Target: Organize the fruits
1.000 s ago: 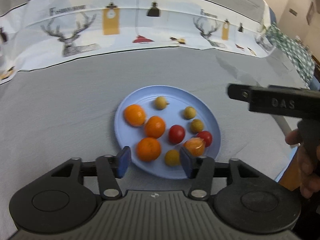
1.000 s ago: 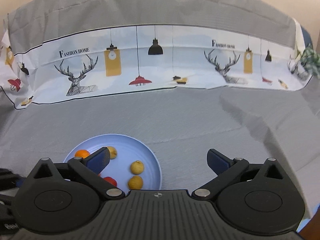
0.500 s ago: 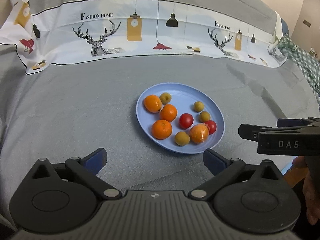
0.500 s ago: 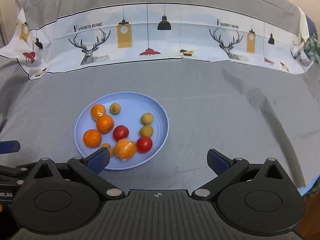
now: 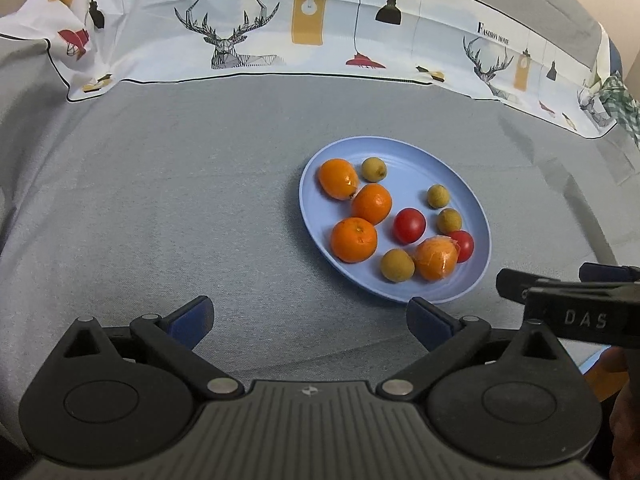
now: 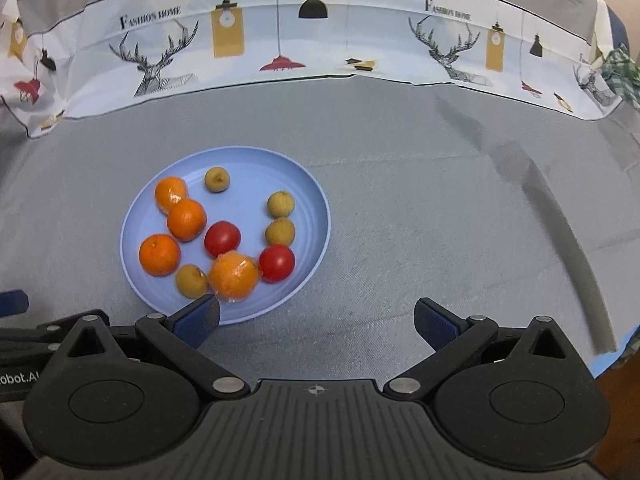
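We hold the left gripper point(image 5: 310, 318) and right gripper point(image 6: 318, 318) with jaws spread, gripping nothing. The blue plate point(image 5: 444, 160) of fruit lies just ahead: right of our left jaws, left of our right jaws.

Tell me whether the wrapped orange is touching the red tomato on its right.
Touching. In the right wrist view the wrapped orange presses against the red tomato with no blue plate visible between them.

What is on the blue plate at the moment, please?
The plate holds four oranges, one of them in clear wrap, two tomatoes and four small brownish fruits. Whatever lies beneath the fruit is hidden.
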